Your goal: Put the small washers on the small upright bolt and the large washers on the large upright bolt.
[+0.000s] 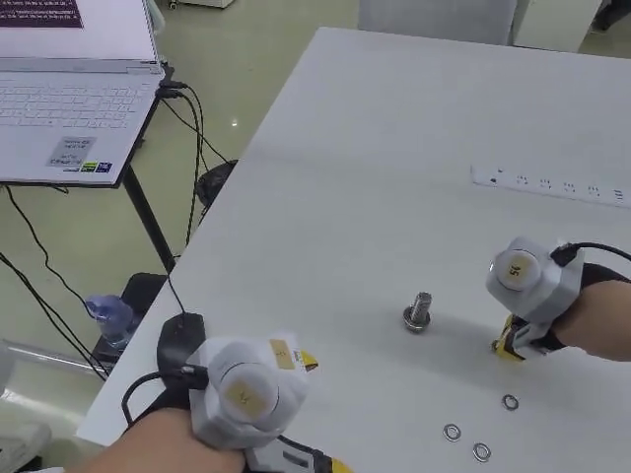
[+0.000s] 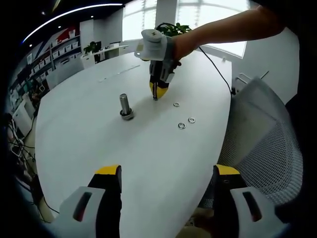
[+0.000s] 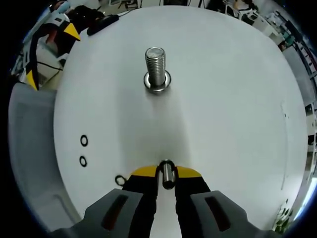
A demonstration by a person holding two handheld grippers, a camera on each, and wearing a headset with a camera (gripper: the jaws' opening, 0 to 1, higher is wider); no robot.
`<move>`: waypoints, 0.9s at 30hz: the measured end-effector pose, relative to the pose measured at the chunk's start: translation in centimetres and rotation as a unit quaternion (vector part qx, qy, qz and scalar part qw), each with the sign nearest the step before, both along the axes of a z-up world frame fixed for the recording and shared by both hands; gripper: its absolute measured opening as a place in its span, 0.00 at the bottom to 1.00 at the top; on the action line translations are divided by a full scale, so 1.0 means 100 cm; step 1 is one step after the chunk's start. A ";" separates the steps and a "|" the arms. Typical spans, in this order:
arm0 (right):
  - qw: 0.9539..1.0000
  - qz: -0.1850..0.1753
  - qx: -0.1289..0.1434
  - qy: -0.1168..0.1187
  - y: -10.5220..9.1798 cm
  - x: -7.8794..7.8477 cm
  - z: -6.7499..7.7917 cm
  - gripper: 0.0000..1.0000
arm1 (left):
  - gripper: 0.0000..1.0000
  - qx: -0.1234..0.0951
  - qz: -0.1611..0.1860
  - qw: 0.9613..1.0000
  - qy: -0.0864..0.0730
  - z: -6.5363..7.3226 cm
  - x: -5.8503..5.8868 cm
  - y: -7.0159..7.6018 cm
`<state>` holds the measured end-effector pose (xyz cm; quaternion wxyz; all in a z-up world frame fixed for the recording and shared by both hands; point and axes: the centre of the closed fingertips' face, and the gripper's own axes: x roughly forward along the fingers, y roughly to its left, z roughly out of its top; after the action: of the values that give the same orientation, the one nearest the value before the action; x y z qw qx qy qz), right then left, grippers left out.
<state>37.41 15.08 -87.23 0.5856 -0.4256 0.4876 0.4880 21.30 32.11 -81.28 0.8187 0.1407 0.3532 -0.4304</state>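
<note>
Setup step: right gripper point(image 3: 167, 175) clamped on small bolt point(image 3: 167, 180), near large bolt point(image 1: 418, 311); left gripper point(image 2: 167, 171) gaping, empty. Next, likely: stand it upright, fetch 3 washers point(image 1: 452, 432).

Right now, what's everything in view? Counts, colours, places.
large bolt: 1, silver, upright mid-table
small bolt: 1, silver, in the right gripper's jaws
washers: 3, silver, loose on the table's near side
power strip: 1, white, far side of table
table: 1, white
laptop: 1, white, on a stand left of the table
left gripper: 1, open, empty
right gripper: 1, shut on small bolt
</note>
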 end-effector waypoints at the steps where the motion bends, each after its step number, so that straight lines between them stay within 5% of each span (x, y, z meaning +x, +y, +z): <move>1: 1.000 0.000 0.000 0.000 0.000 0.001 0.000 0.13 | 0.75 0.000 0.000 1.000 -0.001 0.000 0.000 0.000; 16: 1.000 -0.007 0.011 0.003 -0.002 0.005 0.001 0.19 | 0.74 0.000 0.004 1.000 -0.003 0.002 0.001 0.002; 27: 0.999 0.001 0.041 -0.006 -0.004 0.005 0.022 0.29 | 0.74 -0.002 0.004 1.000 -0.008 0.006 0.002 -0.003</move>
<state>37.92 14.63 -84.98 0.6047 -0.4047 0.4633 0.5058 21.54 31.84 -80.68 0.8235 0.1406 0.3466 -0.4267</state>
